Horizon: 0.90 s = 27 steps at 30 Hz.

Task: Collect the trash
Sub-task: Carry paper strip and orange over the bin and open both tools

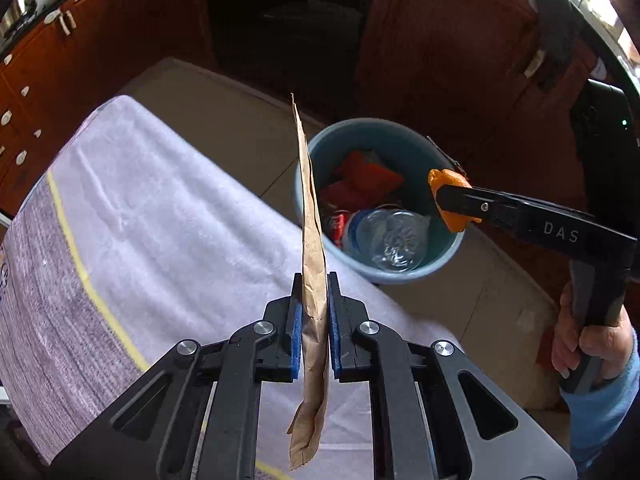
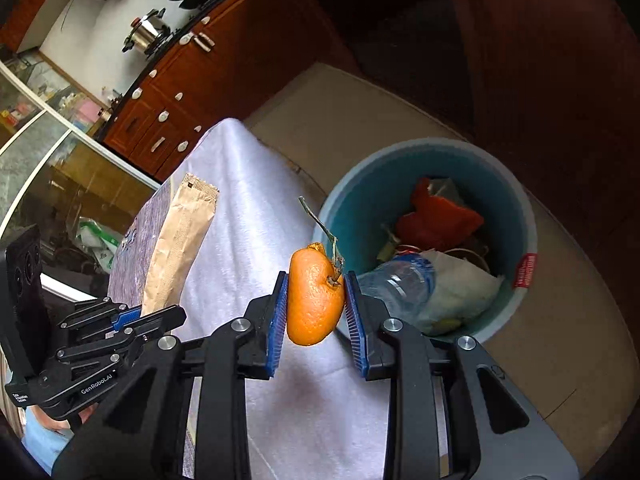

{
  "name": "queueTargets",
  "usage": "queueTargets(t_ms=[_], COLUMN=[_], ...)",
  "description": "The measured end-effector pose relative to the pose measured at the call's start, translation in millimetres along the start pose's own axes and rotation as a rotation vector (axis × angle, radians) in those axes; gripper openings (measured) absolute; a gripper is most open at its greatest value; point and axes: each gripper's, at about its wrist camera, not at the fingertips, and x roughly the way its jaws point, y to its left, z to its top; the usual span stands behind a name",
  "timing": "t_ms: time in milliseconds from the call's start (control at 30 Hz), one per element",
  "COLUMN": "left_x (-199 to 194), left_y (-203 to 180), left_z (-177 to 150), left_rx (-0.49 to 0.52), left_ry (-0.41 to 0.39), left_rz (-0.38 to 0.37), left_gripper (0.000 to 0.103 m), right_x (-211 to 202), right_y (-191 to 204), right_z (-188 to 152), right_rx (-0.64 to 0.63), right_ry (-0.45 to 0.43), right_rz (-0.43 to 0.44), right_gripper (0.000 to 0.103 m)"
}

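My left gripper (image 1: 314, 280) is shut on a flat brown paper bag (image 1: 311, 240), held edge-on above the white cloth; the bag also shows in the right wrist view (image 2: 180, 240). My right gripper (image 2: 315, 276) is shut on an orange peel (image 2: 314, 300) with a dry stem, and it shows over the bin rim in the left wrist view (image 1: 450, 200). The blue bin (image 1: 400, 136) stands on the floor beside the table and holds a clear plastic bottle (image 1: 390, 240), red wrappers (image 2: 436, 216) and white paper.
A white cloth (image 1: 160, 208) with a yellow stripe covers the table. Brown cabinets (image 2: 168, 92) line the far wall, with a pot (image 2: 146, 34) on the counter. Beige floor tiles (image 1: 500, 300) surround the bin.
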Motion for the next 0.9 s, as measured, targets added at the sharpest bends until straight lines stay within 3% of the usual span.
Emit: queueTargets(t_ms=[500,633,800,900], left_x=[72.3,100.5,141.5,161.4], left_y=[-52.2,-51.0,-39.9,-41.9], left_z=[90.3,96.0,96.2,103.7], left_rx=[0.076,0.098,0.057,0.068], left_ry=[0.034,0.088,0.205,0.238], left_rz=[-0.066,-0.092,-0.147,-0.136], left_gripper=[0.012,0.012,0.012,0.012], right_x=[2.2,8.5,16.5,24.5], right_y=[-69.7,-78.2,-84.9,-87.6], right_z=[11.7,13.0,14.0,14.8], right_rx=[0.128,0.140,0.154,0.159], right_ry=[0.016,0.035,0.056,0.075], right_rz=[-0.066,-0.079,-0.094,-0.103], right_gripper=[0.029,0.029,0.029,0.029])
